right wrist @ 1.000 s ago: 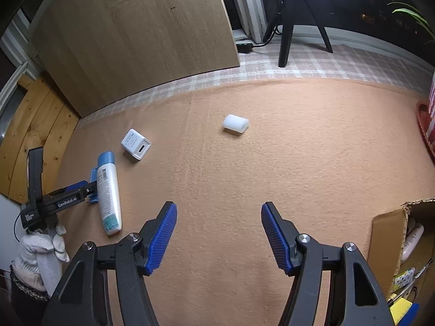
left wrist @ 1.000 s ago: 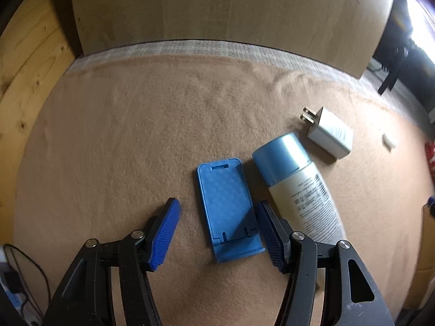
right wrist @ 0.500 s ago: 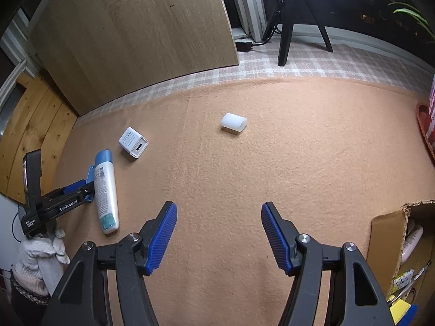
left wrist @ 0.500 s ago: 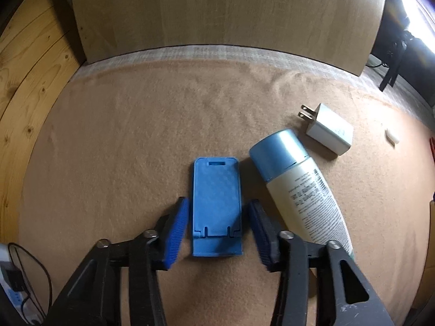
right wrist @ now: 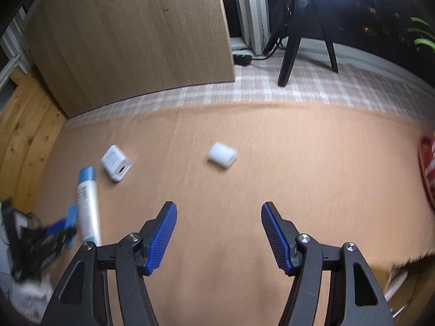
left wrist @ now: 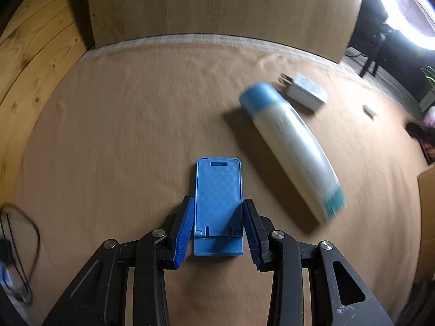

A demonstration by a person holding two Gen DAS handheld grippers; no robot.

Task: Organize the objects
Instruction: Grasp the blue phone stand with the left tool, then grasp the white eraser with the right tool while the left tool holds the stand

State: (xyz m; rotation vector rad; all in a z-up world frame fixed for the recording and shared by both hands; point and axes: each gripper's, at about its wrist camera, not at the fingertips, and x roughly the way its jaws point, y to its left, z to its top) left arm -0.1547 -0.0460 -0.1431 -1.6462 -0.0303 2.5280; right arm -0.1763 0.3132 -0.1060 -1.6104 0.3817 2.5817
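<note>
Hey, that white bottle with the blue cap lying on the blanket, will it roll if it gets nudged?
Probably. The bottle is a smooth cylinder lying on its side, so a sideways push should roll it. The soft blanket may slow it. Its glossy surface could slip between tongs.

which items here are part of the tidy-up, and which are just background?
Job:
- blue phone stand, clamped by the left gripper
- spray bottle
- white charger
- white cylinder
- cardboard box, probably the drop-off
- right gripper, open, nothing between its fingers

Background:
- wooden board
- tripod
- cables
</note>
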